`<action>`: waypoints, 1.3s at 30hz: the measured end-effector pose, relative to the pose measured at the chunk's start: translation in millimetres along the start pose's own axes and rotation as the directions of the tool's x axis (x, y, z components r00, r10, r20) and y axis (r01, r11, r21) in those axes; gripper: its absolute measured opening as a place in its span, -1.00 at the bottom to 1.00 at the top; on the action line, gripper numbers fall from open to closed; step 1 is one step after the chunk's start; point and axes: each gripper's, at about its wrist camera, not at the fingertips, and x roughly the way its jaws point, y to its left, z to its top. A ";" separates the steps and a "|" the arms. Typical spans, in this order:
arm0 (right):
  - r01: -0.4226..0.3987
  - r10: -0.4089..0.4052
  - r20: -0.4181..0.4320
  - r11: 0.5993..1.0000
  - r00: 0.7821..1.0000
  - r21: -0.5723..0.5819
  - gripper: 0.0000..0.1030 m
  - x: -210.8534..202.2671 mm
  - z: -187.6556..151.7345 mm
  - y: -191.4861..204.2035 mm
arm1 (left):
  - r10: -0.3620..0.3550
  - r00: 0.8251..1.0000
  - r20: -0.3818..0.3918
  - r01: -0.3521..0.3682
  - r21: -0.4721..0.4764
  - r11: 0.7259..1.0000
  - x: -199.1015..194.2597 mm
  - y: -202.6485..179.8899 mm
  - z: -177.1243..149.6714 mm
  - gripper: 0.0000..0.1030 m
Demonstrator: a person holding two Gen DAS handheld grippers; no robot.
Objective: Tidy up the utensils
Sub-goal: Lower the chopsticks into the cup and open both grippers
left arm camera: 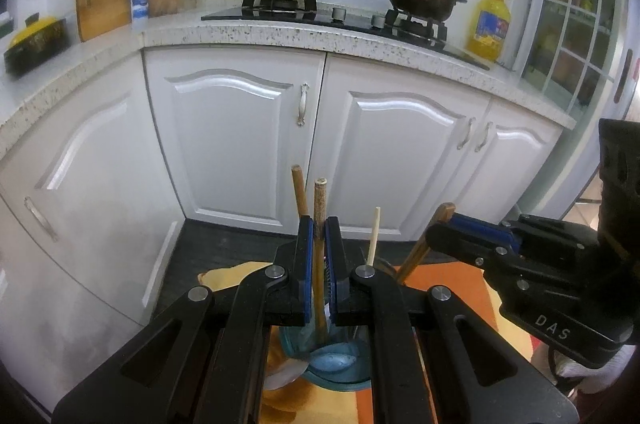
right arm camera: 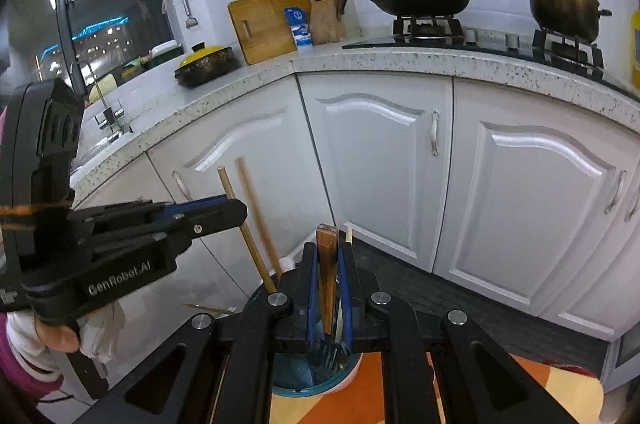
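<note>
Two grippers closed on utensils standing in one blue-green glass jar (left arm camera: 340,364).

My left gripper (left arm camera: 319,236) clamps a bamboo-handled utensil (left arm camera: 319,200); my right gripper (right arm camera: 328,260) clamps a dark wooden handle (right arm camera: 326,264). I judge that uneven pulls could tip the jar. Legible markings: "DAS", "GenRobot.AI".

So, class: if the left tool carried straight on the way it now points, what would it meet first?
Probably the white cabinet door under the counter. The left tool, shut on a wooden utensil handle, points at it across dark floor with nothing else in line, though depth is hard to judge.
</note>
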 end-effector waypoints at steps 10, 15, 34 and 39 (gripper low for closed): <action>0.001 -0.001 -0.003 1.000 1.000 -0.001 -0.82 1.2 0.4 -0.1 | 0.009 1.000 0.004 -0.009 0.003 1.000 0.5 -3.6 0.9 -0.92; 0.001 -0.001 -0.009 1.000 1.000 -0.003 -0.82 2.3 1.3 1.2 | 0.013 1.000 0.000 -0.013 0.003 1.000 2.2 -4.1 1.0 -0.92; -0.002 0.002 0.000 1.000 1.000 0.015 -0.35 -4.3 -1.9 1.9 | 0.040 0.999 -0.017 -0.041 -0.010 0.999 8.4 2.2 2.4 -0.85; 0.000 0.000 -0.005 0.999 1.000 0.034 -0.35 -7.0 -6.8 -1.9 | 0.036 0.999 -0.013 -0.036 -0.016 0.999 5.9 2.0 0.6 -0.35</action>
